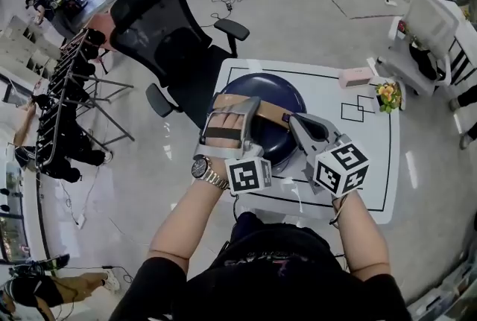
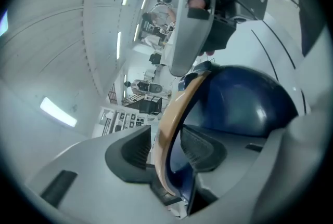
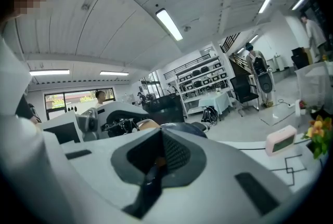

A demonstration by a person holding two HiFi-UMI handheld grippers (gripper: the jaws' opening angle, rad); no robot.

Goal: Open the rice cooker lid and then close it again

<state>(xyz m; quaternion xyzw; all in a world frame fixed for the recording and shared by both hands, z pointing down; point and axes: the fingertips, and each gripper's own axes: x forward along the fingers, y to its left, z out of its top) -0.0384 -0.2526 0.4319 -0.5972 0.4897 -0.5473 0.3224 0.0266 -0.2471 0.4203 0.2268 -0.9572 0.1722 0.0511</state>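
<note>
A round dark blue rice cooker (image 1: 279,100) stands on the white table (image 1: 373,163), its lid down and a tan handle (image 1: 272,111) arched over the top. My left gripper (image 1: 237,105) reaches over the cooker's left side. In the left gripper view the tan handle (image 2: 174,119) runs between the two pads (image 2: 205,147), with a gap showing on the lid (image 2: 244,103) side, so the left gripper (image 2: 169,150) is open around it. My right gripper (image 1: 296,124) is shut and holds nothing, at the cooker's near right edge. The right gripper view shows its jaws (image 3: 156,163) closed together, the blue dome (image 3: 182,127) just beyond.
A pink clock (image 1: 355,77) and a small pot of flowers (image 1: 387,94) stand at the table's far right. Black outlines are marked on the tabletop. A black office chair (image 1: 160,36) stands by the table's far left corner. Shelves, tables and people fill the room behind.
</note>
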